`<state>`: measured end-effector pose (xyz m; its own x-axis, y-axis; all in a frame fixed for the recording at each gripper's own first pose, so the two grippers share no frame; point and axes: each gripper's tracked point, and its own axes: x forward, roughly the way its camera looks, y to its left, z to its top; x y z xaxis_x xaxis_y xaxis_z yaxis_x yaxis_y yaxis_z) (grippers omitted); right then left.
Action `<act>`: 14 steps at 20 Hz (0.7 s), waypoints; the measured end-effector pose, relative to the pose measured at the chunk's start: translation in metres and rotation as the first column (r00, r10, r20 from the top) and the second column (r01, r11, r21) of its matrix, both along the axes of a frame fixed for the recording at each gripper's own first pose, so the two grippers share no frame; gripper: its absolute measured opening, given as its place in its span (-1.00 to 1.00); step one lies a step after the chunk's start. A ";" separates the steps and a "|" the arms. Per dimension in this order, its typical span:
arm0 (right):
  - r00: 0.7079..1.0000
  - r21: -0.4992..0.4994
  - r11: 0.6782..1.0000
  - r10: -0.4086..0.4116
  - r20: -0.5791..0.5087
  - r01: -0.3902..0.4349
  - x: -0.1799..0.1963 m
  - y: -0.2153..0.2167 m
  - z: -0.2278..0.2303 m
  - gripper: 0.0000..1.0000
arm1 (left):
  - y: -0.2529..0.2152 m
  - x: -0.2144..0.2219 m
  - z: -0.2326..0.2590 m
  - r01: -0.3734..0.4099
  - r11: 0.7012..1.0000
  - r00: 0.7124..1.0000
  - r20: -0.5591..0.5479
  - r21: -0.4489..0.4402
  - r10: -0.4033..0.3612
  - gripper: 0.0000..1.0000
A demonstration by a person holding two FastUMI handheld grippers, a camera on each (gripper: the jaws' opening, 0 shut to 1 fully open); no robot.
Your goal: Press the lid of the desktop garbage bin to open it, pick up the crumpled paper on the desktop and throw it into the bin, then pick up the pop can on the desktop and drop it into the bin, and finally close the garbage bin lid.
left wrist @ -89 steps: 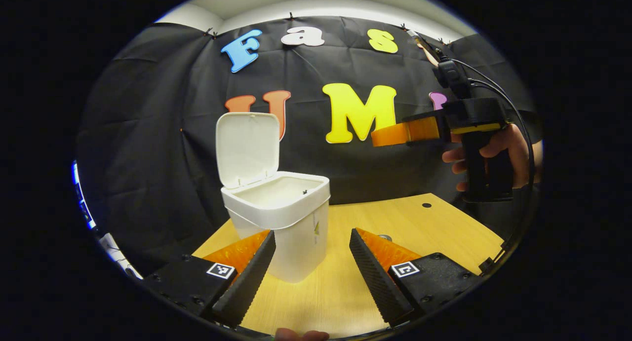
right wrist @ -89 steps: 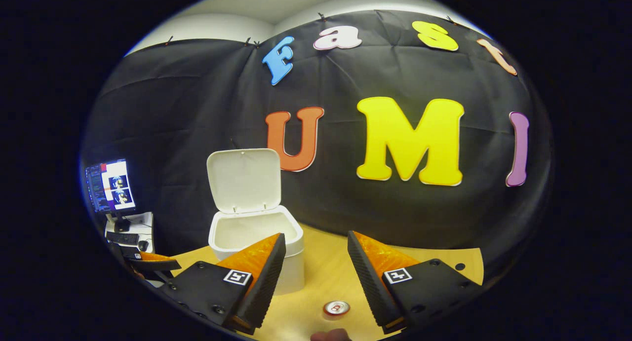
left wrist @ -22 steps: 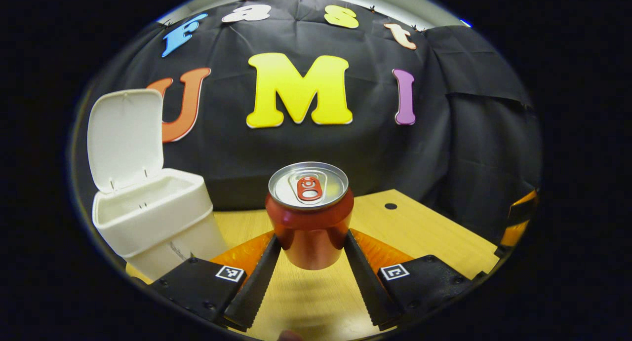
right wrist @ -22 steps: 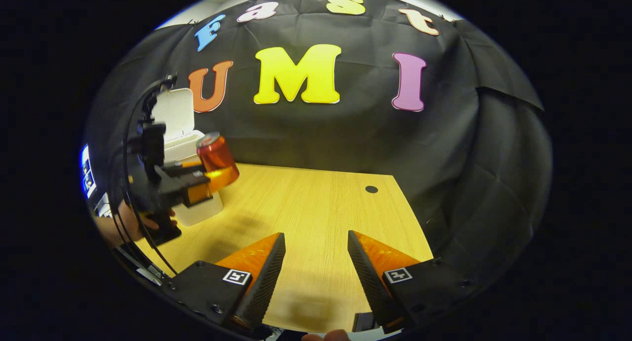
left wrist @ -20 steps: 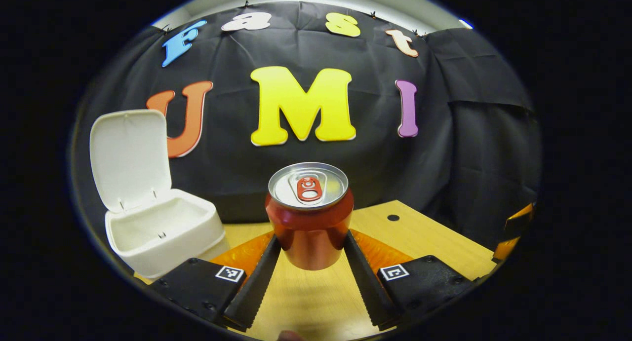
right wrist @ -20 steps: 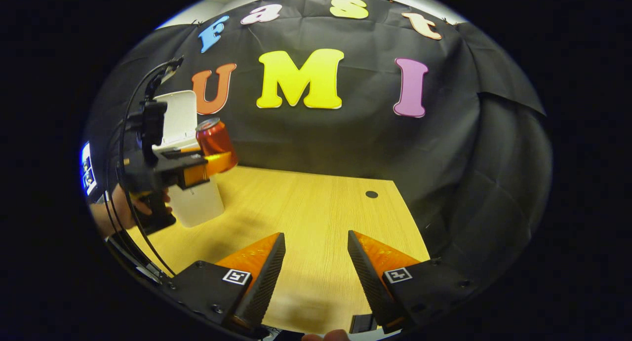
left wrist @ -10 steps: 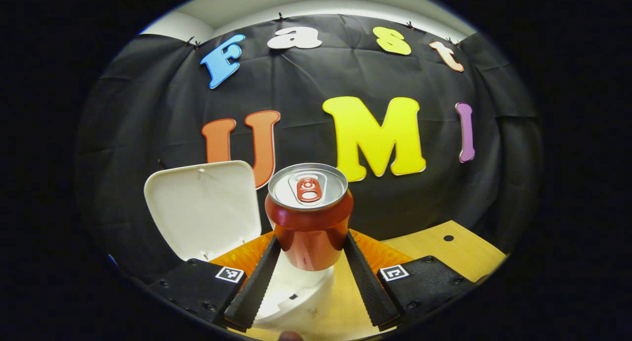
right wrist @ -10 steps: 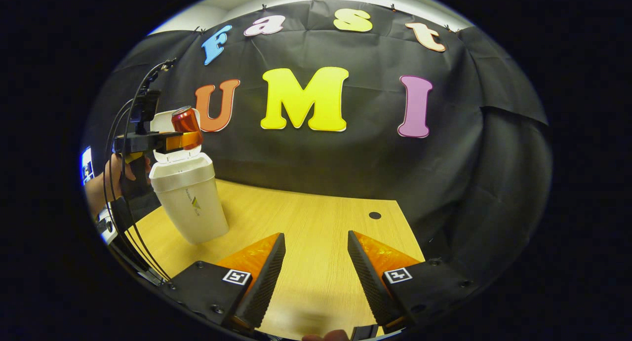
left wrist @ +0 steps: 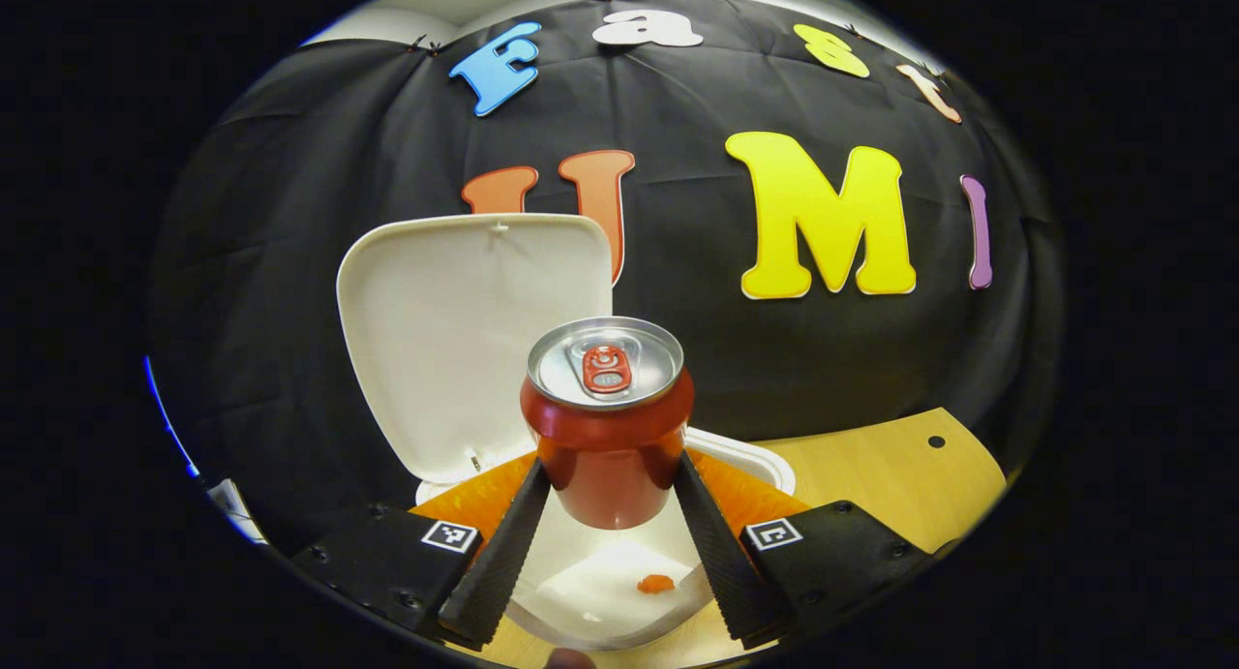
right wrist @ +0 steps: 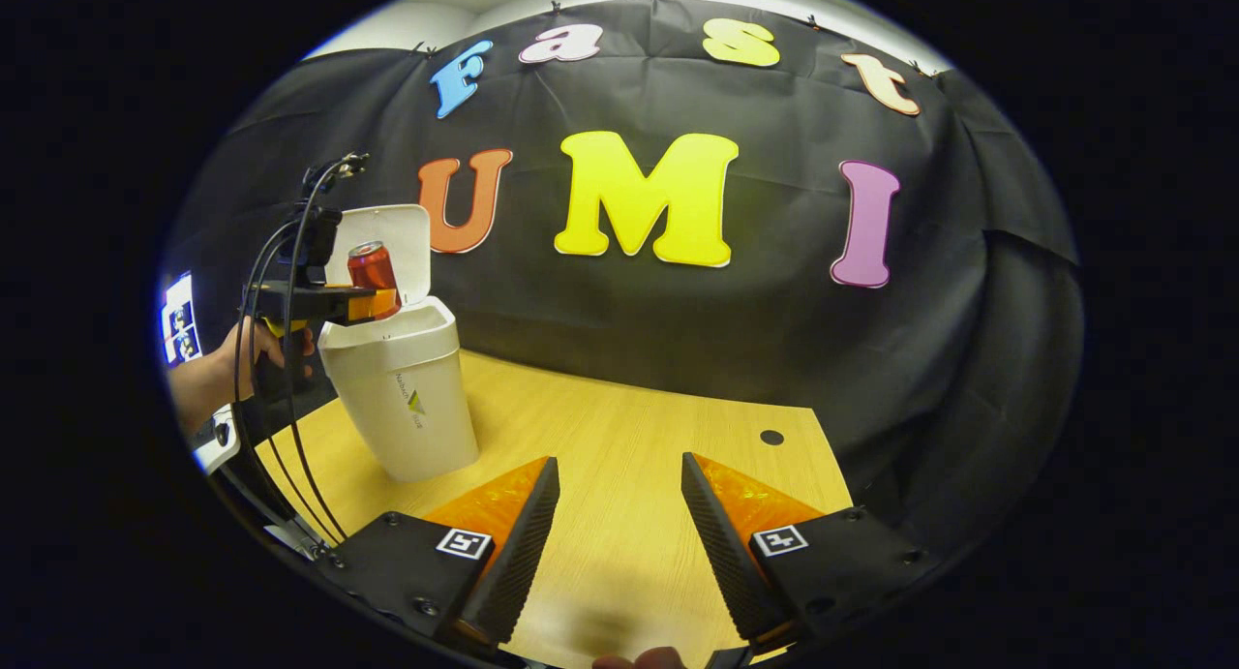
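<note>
The left gripper is pinching the can by its lower sides and holding it upright right over the open bin, with the lid standing up just behind it. There's something white at the bottom of the bin, probably the paper, though I can't say for sure.

What could go wrong, I'd guess: the can sits close to the raised lid, so a release that drifts back could clip it and knock it shut, or the can could tip and catch the rim. The bin looks light enough to shift if bumped.

The right gripper is spread and empty over the desk, well apart from the bin, so nothing's blocking the drop.
</note>
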<state>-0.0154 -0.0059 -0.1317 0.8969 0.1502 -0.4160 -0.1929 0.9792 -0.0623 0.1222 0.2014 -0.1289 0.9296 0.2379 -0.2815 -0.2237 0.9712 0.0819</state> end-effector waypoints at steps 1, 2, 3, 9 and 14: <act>1.000 -0.004 1.000 0.000 -0.003 0.000 0.000 0.001 -0.001 0.65 | 0.003 -0.001 -0.004 -0.012 1.000 1.000 -0.013 -0.004 0.012 0.72; 1.000 -0.005 1.000 0.002 -0.004 -0.002 0.000 0.000 -0.001 0.65 | 0.006 -0.003 -0.007 -0.023 1.000 1.000 -0.020 -0.007 0.023 0.73; 1.000 -0.005 1.000 0.003 -0.004 -0.003 0.001 0.001 -0.001 0.65 | 0.004 -0.003 -0.008 -0.025 1.000 0.999 -0.022 -0.013 0.025 0.81; 1.000 0.016 1.000 0.003 -0.006 -0.003 0.001 0.003 -0.003 0.65 | -0.001 -0.017 0.012 -0.117 0.993 0.993 0.003 -0.024 0.117 0.94; 1.000 0.029 1.000 0.009 0.018 -0.010 0.002 -0.005 0.005 0.65 | -0.030 -0.024 0.063 -0.172 0.983 0.978 0.109 -0.059 0.178 0.93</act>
